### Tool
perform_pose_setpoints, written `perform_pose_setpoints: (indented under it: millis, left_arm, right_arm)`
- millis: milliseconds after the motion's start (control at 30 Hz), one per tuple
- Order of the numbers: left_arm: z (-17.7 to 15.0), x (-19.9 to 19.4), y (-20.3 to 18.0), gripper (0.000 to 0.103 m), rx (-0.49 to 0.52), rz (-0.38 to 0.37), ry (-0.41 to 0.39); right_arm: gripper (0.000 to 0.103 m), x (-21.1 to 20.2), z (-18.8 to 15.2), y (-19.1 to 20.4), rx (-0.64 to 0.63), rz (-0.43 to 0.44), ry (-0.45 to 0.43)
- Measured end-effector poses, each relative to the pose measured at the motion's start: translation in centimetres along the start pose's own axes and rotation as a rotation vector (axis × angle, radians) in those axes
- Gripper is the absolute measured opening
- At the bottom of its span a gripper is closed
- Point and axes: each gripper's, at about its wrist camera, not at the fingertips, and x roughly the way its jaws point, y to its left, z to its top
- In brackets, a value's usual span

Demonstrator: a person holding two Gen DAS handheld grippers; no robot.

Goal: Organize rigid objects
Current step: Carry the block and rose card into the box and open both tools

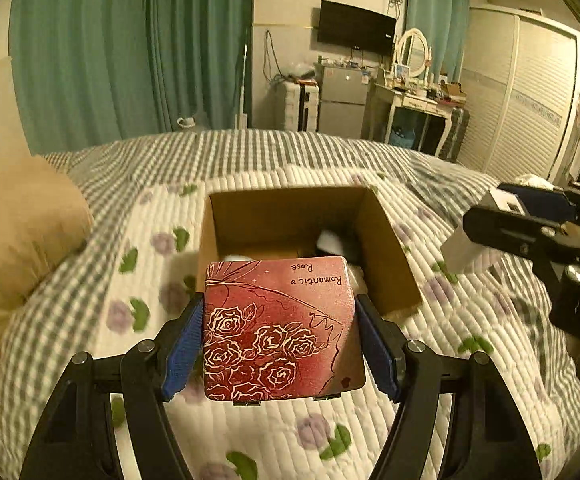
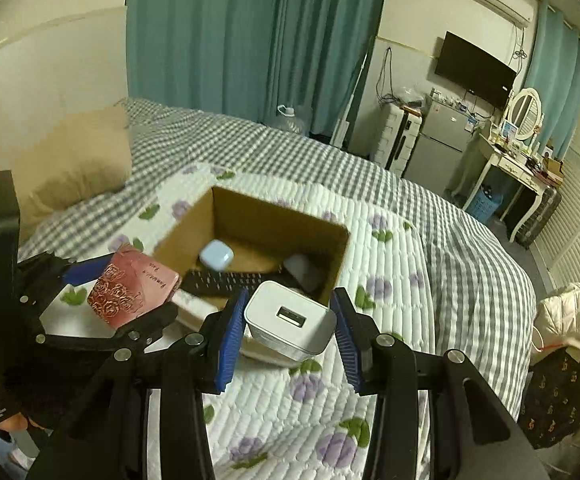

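Note:
My left gripper is shut on a red box with a rose pattern and holds it just above the near edge of an open cardboard box on the bed. The red box also shows in the right wrist view. My right gripper is shut on a white USB charger and holds it at the near right corner of the cardboard box. The charger also shows in the left wrist view. Inside the box lie a pale blue case, a black remote and a white item.
The cardboard box rests on a white floral quilt over a grey checked bedspread. A tan pillow lies at the left. A jacket on a chair stands at the right. A fridge and a dressing table stand beyond the bed.

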Motion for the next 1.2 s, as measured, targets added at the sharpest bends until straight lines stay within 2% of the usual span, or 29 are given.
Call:
perform_pose_setpoints:
  millis: [200, 367, 600, 800, 967, 1100, 1200]
  left_arm:
    - [3.0, 2.2, 0.9, 0.073, 0.014, 0.020, -0.012]
    - [4.6, 5.5, 1.3, 0.073, 0.032, 0.042, 0.015]
    - [4.8, 11.6, 1.3, 0.073, 0.052, 0.043, 0.101]
    - [4.7, 14.9, 1.6, 0.073, 0.042, 0.041, 0.146]
    - [5.0, 16.4, 1.8, 0.076, 0.033, 0.032, 0.151]
    - [5.2, 16.4, 2.0, 0.086, 0.016, 0.014, 0.138]
    - [5.3, 15.6, 2.0, 0.087, 0.036, 0.034, 0.110]
  right_arm:
    - [0.042, 2.3, 2.3, -0.3, 0.011, 0.023, -0.007]
    - [0.042, 4.8, 3.6, -1.3, 0.030, 0.042, -0.009]
    - [0.042, 10.0, 4.7, -2.8, 0.067, 0.058, 0.027]
    - [0.042, 13.8, 4.3, -3.5, 0.079, 0.070, 0.058]
    - [0.042, 15.5, 3.7, -3.9, 0.084, 0.074, 0.068]
    - [0.042, 16.3, 3.5, -4.3, 0.100, 0.077, 0.071]
    - [0.042, 16.9, 3.6, -4.3, 0.095, 0.069, 0.075]
